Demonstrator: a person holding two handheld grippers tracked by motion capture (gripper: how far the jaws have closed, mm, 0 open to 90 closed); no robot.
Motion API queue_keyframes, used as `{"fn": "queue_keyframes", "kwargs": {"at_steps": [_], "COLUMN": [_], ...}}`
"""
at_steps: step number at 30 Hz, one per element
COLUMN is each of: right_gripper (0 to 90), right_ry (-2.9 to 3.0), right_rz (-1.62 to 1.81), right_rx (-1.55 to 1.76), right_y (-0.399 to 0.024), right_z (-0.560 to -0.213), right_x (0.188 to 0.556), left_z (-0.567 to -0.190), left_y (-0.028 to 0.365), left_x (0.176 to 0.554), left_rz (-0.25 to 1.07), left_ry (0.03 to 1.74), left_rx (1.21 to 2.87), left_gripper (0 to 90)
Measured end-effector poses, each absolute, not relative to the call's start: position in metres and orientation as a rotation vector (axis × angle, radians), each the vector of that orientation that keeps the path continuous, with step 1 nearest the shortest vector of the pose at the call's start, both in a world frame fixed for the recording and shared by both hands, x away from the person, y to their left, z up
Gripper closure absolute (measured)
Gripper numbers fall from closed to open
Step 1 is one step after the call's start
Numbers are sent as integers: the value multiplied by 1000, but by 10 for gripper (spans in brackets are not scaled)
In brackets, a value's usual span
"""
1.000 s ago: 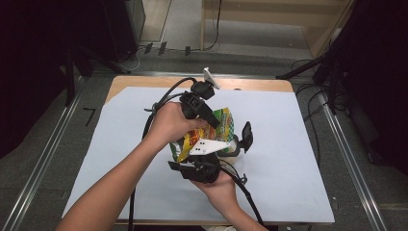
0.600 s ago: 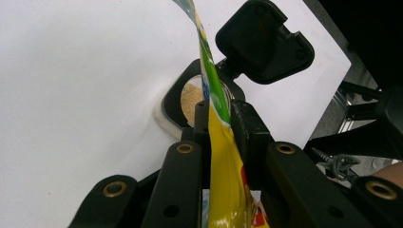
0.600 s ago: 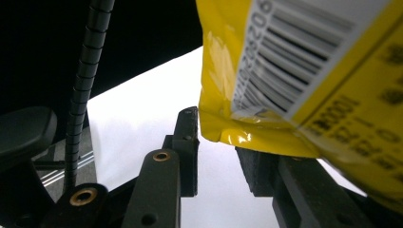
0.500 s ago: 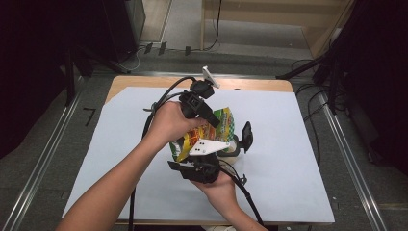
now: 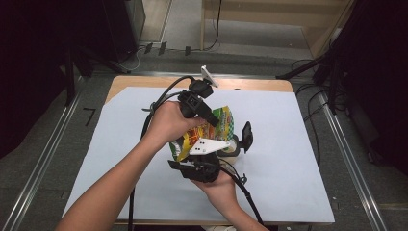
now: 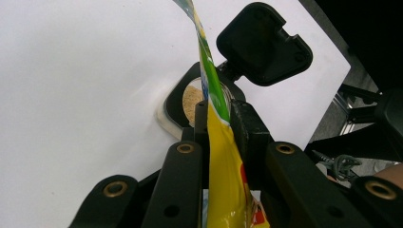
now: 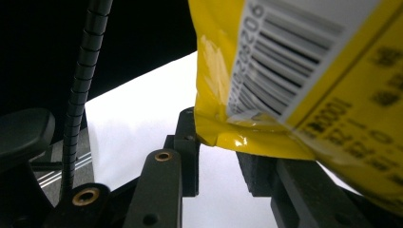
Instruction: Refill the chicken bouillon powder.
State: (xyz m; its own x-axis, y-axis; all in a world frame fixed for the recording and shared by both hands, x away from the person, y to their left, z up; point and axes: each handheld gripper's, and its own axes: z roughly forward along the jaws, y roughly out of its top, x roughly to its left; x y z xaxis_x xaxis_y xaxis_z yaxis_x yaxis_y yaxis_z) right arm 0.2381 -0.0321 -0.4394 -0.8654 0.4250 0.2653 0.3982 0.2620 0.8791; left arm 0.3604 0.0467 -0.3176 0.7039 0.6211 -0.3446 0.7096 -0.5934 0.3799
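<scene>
Above the middle of the white paper-covered table (image 5: 120,159) a crinkled yellow and green foil snack bag (image 5: 219,126) is held in the air between two hand-held tools. The left gripper (image 5: 208,118) comes in from the far left side, gripped by the person's left hand (image 5: 168,122), and its two black jaws are pressed together on the bag's thin edge; in the left gripper view (image 6: 219,124) the foil runs straight up between the pads, pinched flat.

The right gripper (image 5: 211,154) sits on the near side, under the bag, in the person's right hand (image 5: 219,185) (its grey three-cornered plate faces the camera). In the right gripper view (image 7: 221,156) the jaws stand partly spread, with a gap of white paper showing between them; the bag's lower corner, barcode side out, rests over the right jaw and reaches toward the left one. Whether the pads actually press the foil cannot be told.

Just below and right of the bag stands a small round clear container with a black rim (image 6: 183,102), holding something tan and grainy. Its black hinged lid (image 5: 247,136) is flipped upright on the right side.
</scene>
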Motion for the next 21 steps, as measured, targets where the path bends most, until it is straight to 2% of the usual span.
{"fn": "queue_keyframes", "kwargs": {"at_steps": [21], "right_gripper": [726], "right_ry": [2497], "right_rz": [1717], "right_rx": [782], "right_y": [-27], "right_z": [-438], "right_x": [238], "left_z": [-317], "left_y": [55], "left_x": [358], "left_rz": [-229], "left_ry": [1049], "left_rx": [2398], "left_gripper": [820]}}
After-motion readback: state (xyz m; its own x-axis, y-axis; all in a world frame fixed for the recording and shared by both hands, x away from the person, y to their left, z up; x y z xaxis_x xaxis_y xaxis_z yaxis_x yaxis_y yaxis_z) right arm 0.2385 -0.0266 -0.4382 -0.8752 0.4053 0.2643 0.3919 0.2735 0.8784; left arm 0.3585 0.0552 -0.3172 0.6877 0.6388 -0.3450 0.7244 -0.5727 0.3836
